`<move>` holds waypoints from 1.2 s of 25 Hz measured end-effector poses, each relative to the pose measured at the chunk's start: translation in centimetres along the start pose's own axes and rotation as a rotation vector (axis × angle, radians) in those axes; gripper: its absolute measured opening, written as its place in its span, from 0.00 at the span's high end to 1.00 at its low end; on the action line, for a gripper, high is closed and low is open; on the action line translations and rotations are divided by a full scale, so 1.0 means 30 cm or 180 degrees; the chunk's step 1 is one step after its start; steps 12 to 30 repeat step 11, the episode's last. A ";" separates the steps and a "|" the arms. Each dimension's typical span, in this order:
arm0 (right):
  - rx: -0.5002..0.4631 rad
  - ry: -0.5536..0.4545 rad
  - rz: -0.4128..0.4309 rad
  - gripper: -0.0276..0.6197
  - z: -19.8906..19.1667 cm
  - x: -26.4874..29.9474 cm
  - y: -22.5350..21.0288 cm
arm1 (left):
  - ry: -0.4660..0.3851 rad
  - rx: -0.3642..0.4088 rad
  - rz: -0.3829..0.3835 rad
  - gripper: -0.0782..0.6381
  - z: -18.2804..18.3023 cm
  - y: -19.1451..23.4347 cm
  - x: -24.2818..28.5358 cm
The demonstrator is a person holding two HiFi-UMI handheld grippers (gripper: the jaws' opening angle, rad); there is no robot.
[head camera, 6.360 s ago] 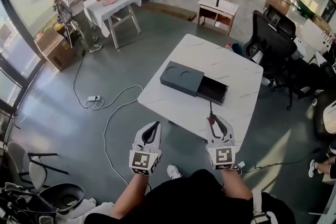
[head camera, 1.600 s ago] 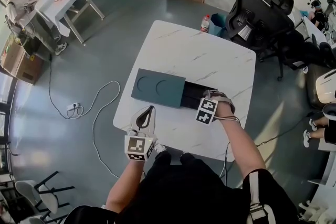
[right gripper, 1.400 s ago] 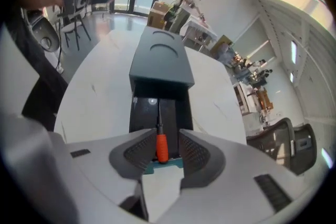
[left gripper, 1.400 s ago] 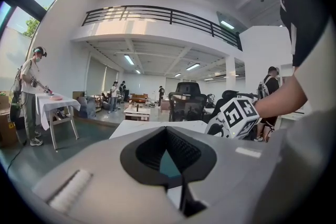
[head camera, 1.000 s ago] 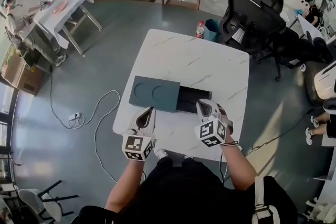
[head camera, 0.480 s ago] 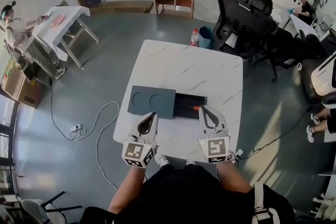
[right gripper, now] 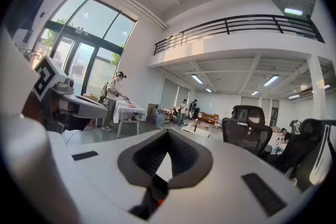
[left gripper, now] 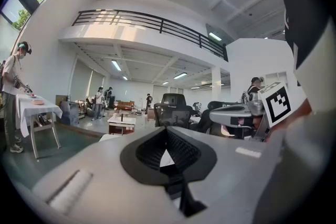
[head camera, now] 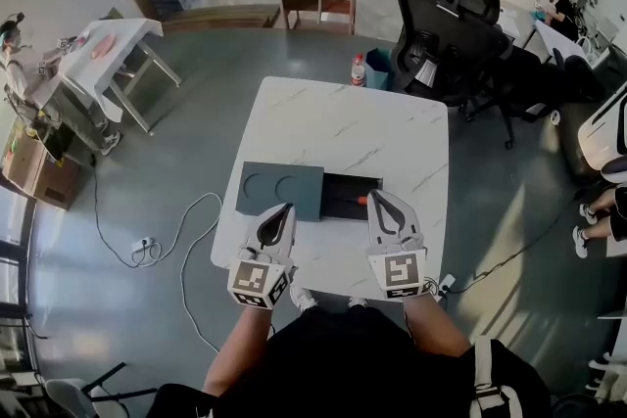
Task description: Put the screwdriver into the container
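Note:
The dark grey container (head camera: pixel 279 190) lies on the white marble table (head camera: pixel 343 127), its lid slid to the left and its black tray (head camera: pixel 345 195) open at the right. An orange-red bit of the screwdriver (head camera: pixel 361 201) shows inside the tray, close to my right gripper's tip. My right gripper (head camera: pixel 374 196) hovers at the tray's near right corner, shut and empty; its jaws meet in the right gripper view (right gripper: pixel 168 133). My left gripper (head camera: pixel 286 208) sits by the lid's near edge, shut with nothing in it (left gripper: pixel 166 130).
A black office chair (head camera: pixel 446 24) stands beyond the table's far right corner, with a bottle (head camera: pixel 358 70) and a bin (head camera: pixel 380 69) on the floor beside it. A cable (head camera: pixel 186 230) lies on the floor at left. Other tables and people stand farther off.
My right gripper, which held the screwdriver earlier, reached into the tray, then drew back toward me empty. The screwdriver now lies in the tray. The left gripper has barely moved.

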State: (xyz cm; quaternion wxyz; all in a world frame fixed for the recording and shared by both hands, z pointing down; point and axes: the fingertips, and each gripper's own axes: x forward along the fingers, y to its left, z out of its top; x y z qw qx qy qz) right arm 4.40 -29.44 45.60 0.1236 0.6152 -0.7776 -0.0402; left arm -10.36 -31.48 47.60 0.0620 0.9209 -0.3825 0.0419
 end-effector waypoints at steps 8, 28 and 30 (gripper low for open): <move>-0.0082 0.0026 0.0040 0.95 -0.013 0.022 0.011 | 0.0009 -0.0009 0.0028 0.88 -0.007 0.009 0.008; -0.0109 0.0034 0.0065 0.95 -0.019 0.027 0.016 | 0.0020 -0.0004 0.0034 0.88 -0.012 0.007 0.010; -0.0109 0.0034 0.0065 0.95 -0.019 0.027 0.016 | 0.0020 -0.0004 0.0034 0.88 -0.012 0.007 0.010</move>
